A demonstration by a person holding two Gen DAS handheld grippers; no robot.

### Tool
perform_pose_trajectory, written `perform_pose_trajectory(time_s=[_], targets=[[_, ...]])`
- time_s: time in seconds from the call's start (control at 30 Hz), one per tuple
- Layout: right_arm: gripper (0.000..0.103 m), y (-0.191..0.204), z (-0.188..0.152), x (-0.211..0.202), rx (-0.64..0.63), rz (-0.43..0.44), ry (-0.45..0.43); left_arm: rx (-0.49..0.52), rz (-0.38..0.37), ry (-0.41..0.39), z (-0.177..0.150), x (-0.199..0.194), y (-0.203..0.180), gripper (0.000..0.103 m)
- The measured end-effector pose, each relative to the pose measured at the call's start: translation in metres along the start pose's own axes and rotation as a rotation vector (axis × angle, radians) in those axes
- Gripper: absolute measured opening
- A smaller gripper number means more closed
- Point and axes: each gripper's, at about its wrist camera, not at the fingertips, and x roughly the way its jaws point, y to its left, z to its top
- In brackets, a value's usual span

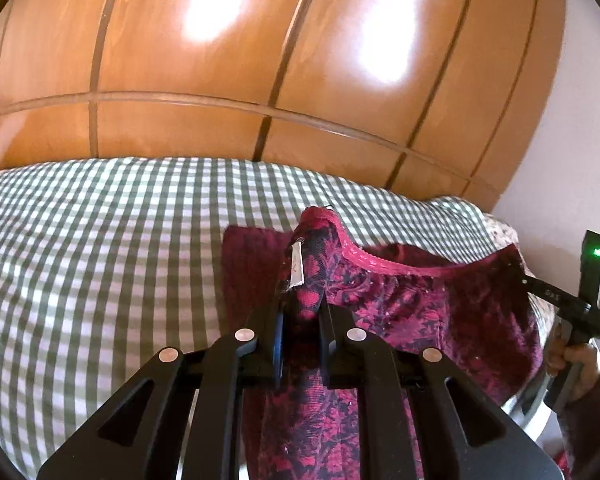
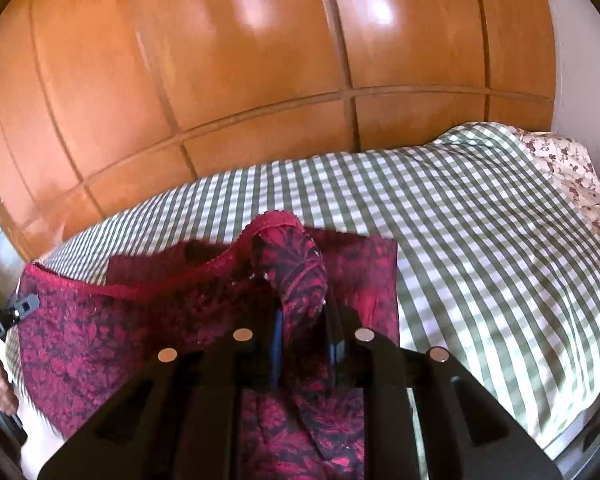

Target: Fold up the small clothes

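A small dark red garment point(image 1: 412, 312) with a black floral print and a pink lace waistband hangs stretched between my two grippers above the bed. My left gripper point(image 1: 302, 320) is shut on one corner of it, beside a white label point(image 1: 297, 264). My right gripper point(image 2: 302, 320) is shut on the other corner of the garment point(image 2: 100, 332). The right gripper also shows at the right edge of the left wrist view point(image 1: 572, 304), and the left gripper at the left edge of the right wrist view point(image 2: 8, 320). A flat dark red piece point(image 2: 364, 276) lies on the bed below.
A green and white checked bedspread point(image 1: 100, 260) covers the bed, also in the right wrist view point(image 2: 480, 240). A floral pillow point(image 2: 572, 176) lies at the far right. A glossy wooden wardrobe point(image 1: 260, 60) stands behind the bed.
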Motion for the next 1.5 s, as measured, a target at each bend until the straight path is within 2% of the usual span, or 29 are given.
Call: perform_pose_trajectory(time_s=[0.2, 0.33, 0.53, 0.67, 0.77, 0.87, 0.9, 0.93, 0.97, 1.0, 1.13, 1.3, 1.43, 1.47, 1.5], targets=[[0.016, 0.001, 0.031, 0.025, -0.007, -0.025, -0.036, -0.001, 0.035, -0.03, 0.033, 0.028, 0.006, 0.012], [0.016, -0.004, 0.044, 0.051, 0.008, -0.058, -0.032, 0.004, 0.066, -0.022, 0.051, 0.054, 0.01, 0.012], [0.016, -0.019, 0.04, 0.103, 0.011, -0.136, 0.042, -0.022, 0.126, 0.064, 0.059, 0.114, 0.026, 0.012], [0.016, -0.029, 0.032, 0.135, 0.012, -0.17, 0.103, -0.021, 0.18, 0.143, 0.051, 0.151, 0.037, 0.012], [0.017, -0.032, 0.028, 0.154, 0.001, -0.189, 0.157, -0.063, 0.19, 0.222, 0.044, 0.178, 0.052, 0.014], [0.021, -0.036, 0.026, 0.16, 0.009, -0.176, 0.19, -0.083, 0.175, 0.223, 0.045, 0.174, 0.056, 0.02], [0.025, -0.037, 0.027, 0.154, 0.019, -0.161, 0.181, -0.087, 0.175, 0.219, 0.044, 0.166, 0.057, 0.032], [0.034, -0.038, 0.028, 0.146, 0.025, -0.149, 0.165, -0.096, 0.176, 0.217, 0.043, 0.159, 0.06, 0.052], [0.039, -0.038, 0.028, 0.139, 0.027, -0.14, 0.155, -0.108, 0.17, 0.21, 0.04, 0.15, 0.063, 0.058], [0.041, -0.04, 0.026, 0.128, 0.032, -0.124, 0.143, -0.126, 0.142, 0.196, 0.034, 0.137, 0.067, 0.06], [0.049, -0.049, 0.003, 0.087, 0.05, -0.044, 0.142, -0.215, 0.021, 0.211, 0.001, 0.097, 0.086, 0.06], [0.05, -0.062, -0.053, 0.037, 0.079, 0.024, 0.185, -0.275, -0.126, 0.215, -0.05, 0.048, 0.093, 0.06], [0.048, -0.072, -0.09, 0.019, 0.126, 0.054, 0.21, -0.307, -0.177, 0.245, -0.075, 0.043, 0.087, 0.06], [0.043, -0.071, -0.094, 0.017, 0.129, 0.055, 0.21, -0.323, -0.188, 0.251, -0.08, 0.045, 0.086, 0.057], [0.038, -0.069, -0.099, 0.018, 0.131, 0.063, 0.213, -0.337, -0.204, 0.256, -0.083, 0.047, 0.086, 0.043]])
